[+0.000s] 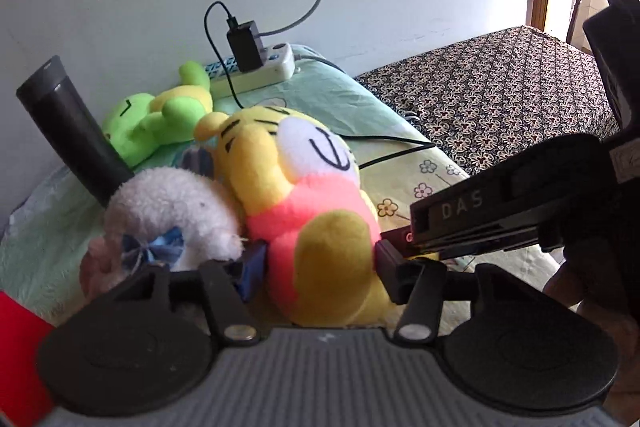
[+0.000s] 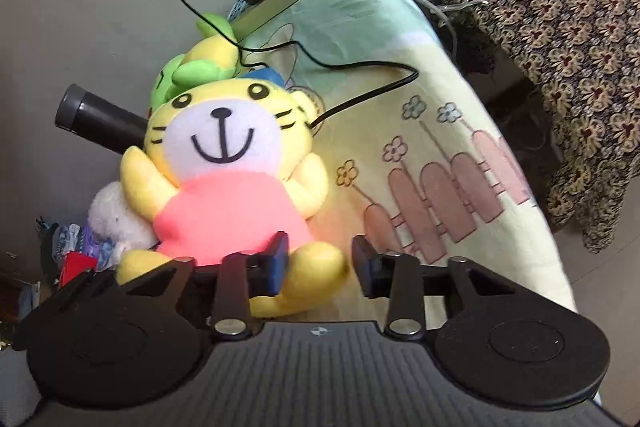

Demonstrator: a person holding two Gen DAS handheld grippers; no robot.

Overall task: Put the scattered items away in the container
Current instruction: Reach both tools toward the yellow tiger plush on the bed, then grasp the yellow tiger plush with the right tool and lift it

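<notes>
The step in hand is the pick-up of the yellow tiger plush (image 2: pixel 224 187), which lies on its back on the pale green bedsheet (image 2: pixel 360 27) with its feet toward the cameras. The left gripper (image 1: pixel 320 267) has its jaws spread around the toy's near yellow leg, one pad on either side; whether they already pinch the plush cannot be told, so it reads as open. The right gripper (image 2: pixel 320 263) comes in from the right with jaws apart, one blue pad against the pink belly and a yellow foot between the pads, nothing clamped. Just left of the tiger sits a white fluffy toy (image 1: pixel 168 203), with a green plush (image 1: pixel 156 119) and a dark cylinder (image 1: pixel 68 123) farther back; a power strip (image 1: pixel 260 67) and its black cable (image 2: pixel 360 67) lie near the wall. No container is visible in either view. The next move likely calls for closing on the soft leg and lifting clear of the cable.
</notes>
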